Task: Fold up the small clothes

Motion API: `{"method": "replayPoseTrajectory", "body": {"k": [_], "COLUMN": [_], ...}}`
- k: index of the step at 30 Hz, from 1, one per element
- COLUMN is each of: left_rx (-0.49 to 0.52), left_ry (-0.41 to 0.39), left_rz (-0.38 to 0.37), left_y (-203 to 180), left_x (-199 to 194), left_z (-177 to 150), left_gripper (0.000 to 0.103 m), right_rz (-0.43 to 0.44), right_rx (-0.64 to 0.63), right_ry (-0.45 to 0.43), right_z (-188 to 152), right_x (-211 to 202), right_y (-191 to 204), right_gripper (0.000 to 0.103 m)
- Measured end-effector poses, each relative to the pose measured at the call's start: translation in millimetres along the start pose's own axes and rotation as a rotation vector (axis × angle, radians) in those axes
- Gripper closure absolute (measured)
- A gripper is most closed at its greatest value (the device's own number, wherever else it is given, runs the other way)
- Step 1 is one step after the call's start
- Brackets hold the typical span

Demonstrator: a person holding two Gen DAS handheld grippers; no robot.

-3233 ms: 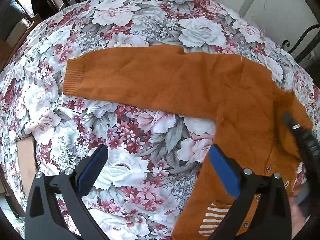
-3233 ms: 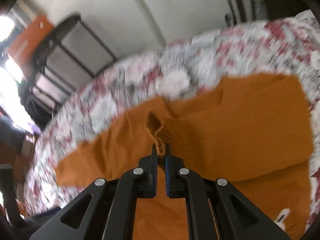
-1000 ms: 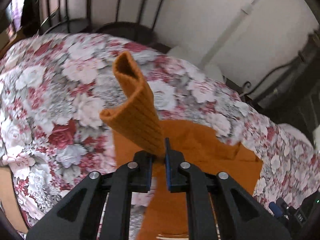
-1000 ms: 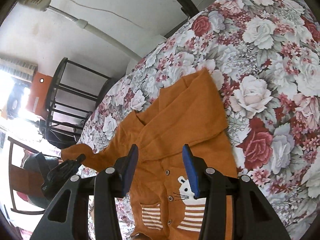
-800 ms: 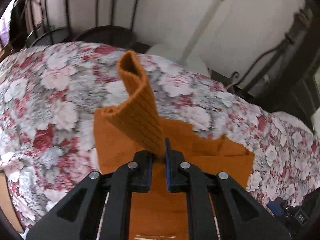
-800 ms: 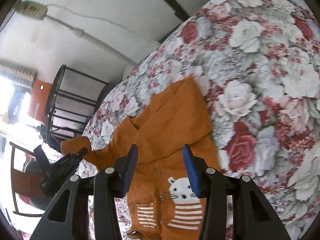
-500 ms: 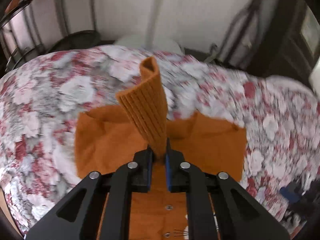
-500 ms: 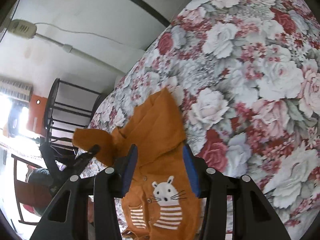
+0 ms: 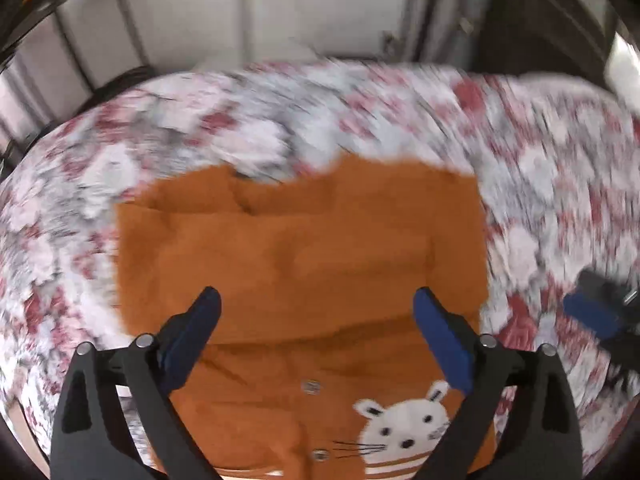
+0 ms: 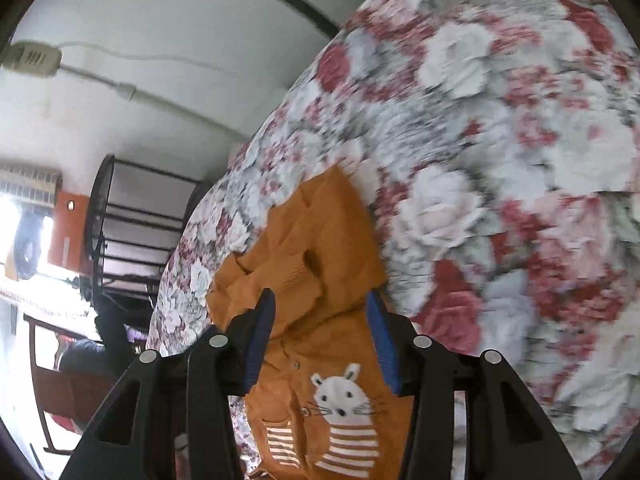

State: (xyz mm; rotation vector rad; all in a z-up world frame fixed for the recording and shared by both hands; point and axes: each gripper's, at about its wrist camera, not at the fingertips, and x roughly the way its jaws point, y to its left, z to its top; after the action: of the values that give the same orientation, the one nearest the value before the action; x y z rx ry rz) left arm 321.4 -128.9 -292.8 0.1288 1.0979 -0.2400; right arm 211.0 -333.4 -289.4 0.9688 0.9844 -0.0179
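Note:
A small orange knit cardigan (image 9: 300,248) with a white mouse face and buttons lies on the floral table cover (image 9: 200,128). Both sleeves are folded across its chest. My left gripper (image 9: 316,320) is open and empty, just above the folded sleeves. The right gripper shows at the right edge of the left wrist view (image 9: 596,312). In the right wrist view the cardigan (image 10: 320,280) lies ahead, and my right gripper (image 10: 320,340) is open and empty above its mouse patch. Both views are motion-blurred.
The table is round, covered in a red and white rose print (image 10: 500,160). A white wall (image 9: 280,12) stands behind it. A black metal rack (image 10: 132,216) and a dark chair (image 10: 80,360) stand beyond the table's left side.
My left gripper carried the ribbed sleeve cuff over the cardigan's chest, then opened and let it go. The sleeve now lies folded across the body. My right gripper stayed open.

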Motion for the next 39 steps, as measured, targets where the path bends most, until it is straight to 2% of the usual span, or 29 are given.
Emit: {"method": "replayPoseTrajectory", "body": {"k": [3, 6, 11, 12, 13, 14, 16, 18, 19, 21, 23, 24, 25, 26, 27, 28, 30, 32, 33, 36, 39], "left_rx": [-0.123, -0.191, -0.210, -0.198, -0.176, -0.171, -0.230, -0.241, -0.239, -0.214, -0.170, -0.122, -0.092, -0.060, -0.059, -0.073, -0.062, -0.064, -0.071, -0.085, -0.059], "left_ry": [0.017, 0.050, 0.108, 0.139, 0.209, 0.265, 0.291, 0.300, 0.267, 0.192, 0.170, 0.205, 0.249, 0.333, 0.380, 0.385, 0.378, 0.322, 0.306, 0.306, 0.322], "left_rz": [0.012, 0.072, 0.093, 0.112, 0.147, 0.157, 0.097, 0.077, 0.083, 0.047, 0.039, 0.095, 0.131, 0.158, 0.163, 0.165, 0.151, 0.128, 0.107, 0.020, 0.020], "left_y": [40.6, 74.8, 111.3, 114.8, 119.8, 124.6, 138.4, 144.1, 145.4, 142.3, 134.5, 127.2, 123.0, 118.9, 118.8, 120.6, 121.4, 124.7, 126.8, 134.4, 143.5], "left_x": [4.4, 16.0, 42.5, 51.8, 69.5, 83.1, 91.6, 87.5, 77.1, 58.1, 51.9, 60.3, 70.2, 88.1, 96.9, 95.4, 80.6, 52.0, 40.8, 10.9, -8.9], "left_z": [3.0, 0.7, -9.5, -11.5, -17.3, -23.4, -29.1, -25.4, -21.0, -13.5, -12.2, -16.7, -21.8, -32.4, -39.9, -43.9, -39.7, -33.4, -32.9, -49.0, -78.7], "left_gripper": [0.009, 0.009, 0.009, 0.009, 0.009, 0.004, 0.004, 0.004, 0.006, 0.006, 0.005, 0.005, 0.004, 0.004, 0.004, 0.004, 0.005, 0.005, 0.005, 0.005, 0.005], "right_rz": [-0.004, 0.011, 0.082, 0.071, 0.035, -0.053, -0.103, -0.080, -0.075, -0.065, -0.058, -0.068, -0.108, -0.158, -0.184, -0.196, -0.191, -0.139, -0.135, -0.154, -0.171], "right_rx": [-0.047, -0.084, -0.141, -0.150, -0.154, -0.145, -0.072, -0.031, -0.041, -0.138, -0.193, -0.194, -0.189, -0.173, -0.148, -0.121, -0.107, -0.159, -0.188, -0.254, -0.231], "right_ry": [0.016, 0.041, 0.082, 0.098, 0.121, 0.158, 0.180, 0.187, 0.179, 0.129, 0.138, 0.162, 0.208, 0.270, 0.294, 0.289, 0.288, 0.215, 0.182, 0.137, 0.151], "right_z": [-3.2, -7.9, -13.8, -14.4, -14.5, -15.7, -17.1, -14.4, -12.8, -12.8, -16.9, -20.1, -26.0, -32.1, -36.1, -37.8, -35.8, -34.1, -35.1, -49.4, -61.6], "right_x": [27.3, 53.5, 93.2, 103.4, 114.8, 130.9, 145.2, 141.3, 135.2, 117.5, 114.3, 118.4, 127.3, 138.8, 143.7, 141.3, 121.0, 85.3, 69.8, 29.1, 11.1], "right_y": [14.4, 25.7, 48.0, 49.6, 47.8, 40.1, 17.0, 13.3, 18.7, 40.8, 53.0, 52.1, 47.9, 37.3, 28.3, 22.5, 29.5, 50.7, 58.2, 61.6, 42.8], "right_gripper": [0.059, 0.079, 0.081, 0.080, 0.080, 0.082, 0.103, 0.103, 0.096, 0.094, 0.084, 0.074, 0.074, 0.074, 0.085, 0.091, 0.087, 0.072, 0.058, 0.056, 0.056]}}
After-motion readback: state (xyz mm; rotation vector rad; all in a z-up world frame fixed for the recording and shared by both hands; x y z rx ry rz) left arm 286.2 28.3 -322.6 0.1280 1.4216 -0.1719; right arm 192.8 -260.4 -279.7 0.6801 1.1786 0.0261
